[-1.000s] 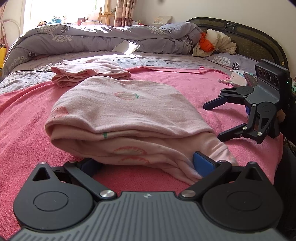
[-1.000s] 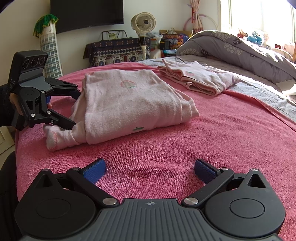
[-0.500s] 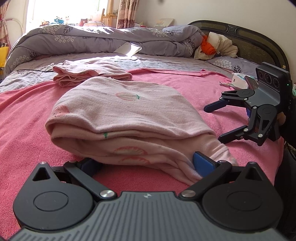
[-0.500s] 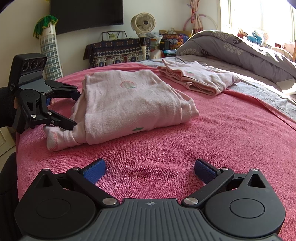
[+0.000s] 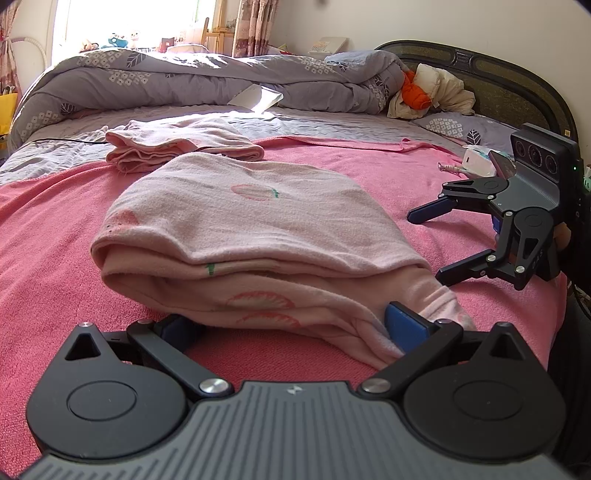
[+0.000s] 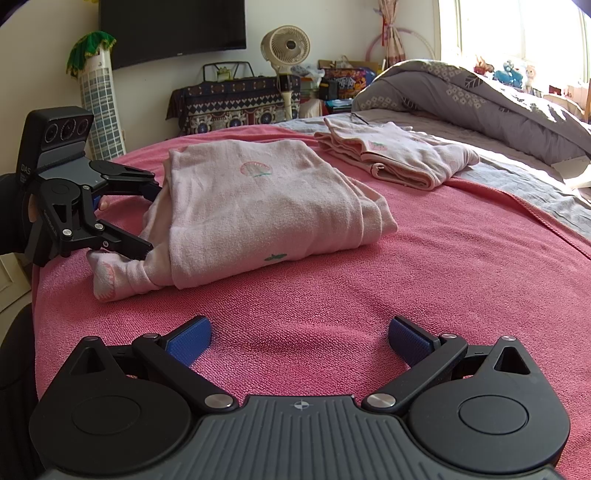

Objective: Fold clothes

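Observation:
A folded pale pink garment with shell prints lies on the pink blanket; it also shows in the right wrist view. My left gripper is open, its jaws spread either side of the garment's near edge, where a sleeve end sticks out; it also shows in the right wrist view. My right gripper is open and empty over bare blanket beside the garment; it also shows in the left wrist view. A second folded pink garment lies farther back; it also shows in the right wrist view.
A rumpled grey duvet lies across the far side of the bed. A dark headboard, pillows and a clothes heap are at the right. A fan, a wall TV and a patterned cabinet stand beyond the bed.
Both grippers stay open and nearly still. The left wrist view has drifted slightly; the left gripper stays at the garment's edge.

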`<state>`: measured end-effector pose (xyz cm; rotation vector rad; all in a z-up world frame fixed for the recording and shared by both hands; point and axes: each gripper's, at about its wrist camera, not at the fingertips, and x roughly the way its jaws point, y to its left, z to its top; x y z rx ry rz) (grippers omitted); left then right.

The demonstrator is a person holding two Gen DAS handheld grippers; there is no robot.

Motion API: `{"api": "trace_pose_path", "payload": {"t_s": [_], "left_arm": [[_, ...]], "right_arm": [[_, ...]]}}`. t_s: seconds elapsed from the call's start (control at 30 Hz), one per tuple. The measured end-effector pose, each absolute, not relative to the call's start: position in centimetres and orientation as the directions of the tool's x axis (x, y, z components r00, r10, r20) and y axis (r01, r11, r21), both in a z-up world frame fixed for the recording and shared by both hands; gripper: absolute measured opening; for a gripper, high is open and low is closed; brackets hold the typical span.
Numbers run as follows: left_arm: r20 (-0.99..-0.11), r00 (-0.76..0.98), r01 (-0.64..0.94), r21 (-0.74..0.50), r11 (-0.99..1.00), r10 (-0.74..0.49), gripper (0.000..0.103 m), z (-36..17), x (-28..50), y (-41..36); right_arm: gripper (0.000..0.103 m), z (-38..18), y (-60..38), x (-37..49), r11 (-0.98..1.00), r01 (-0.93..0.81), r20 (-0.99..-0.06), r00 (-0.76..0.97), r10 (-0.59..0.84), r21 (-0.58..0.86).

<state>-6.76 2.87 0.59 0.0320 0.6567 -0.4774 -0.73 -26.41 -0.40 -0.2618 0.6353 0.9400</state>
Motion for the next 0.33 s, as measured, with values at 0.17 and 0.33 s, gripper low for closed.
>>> {"api": "trace_pose_path", "payload": {"t_s": [0.17,0.33], "left_arm": [[-0.59,0.691,0.437,-0.119,0.892,-0.417,0.103,0.53,-6.82,2.89],[-0.59,0.691,0.435,-0.123,0.892,-0.419,0.103,0.51,-6.79,2.97]], "right_arm": [[0.103,-0.4,-26.4,-0.7,0.575,-0.816,-0.611,0.425,0.668,0.061],[0.103,-0.39,-26.41,-0.71,0.575,-0.816,-0.61,0.425,0.668,0.062]]}}
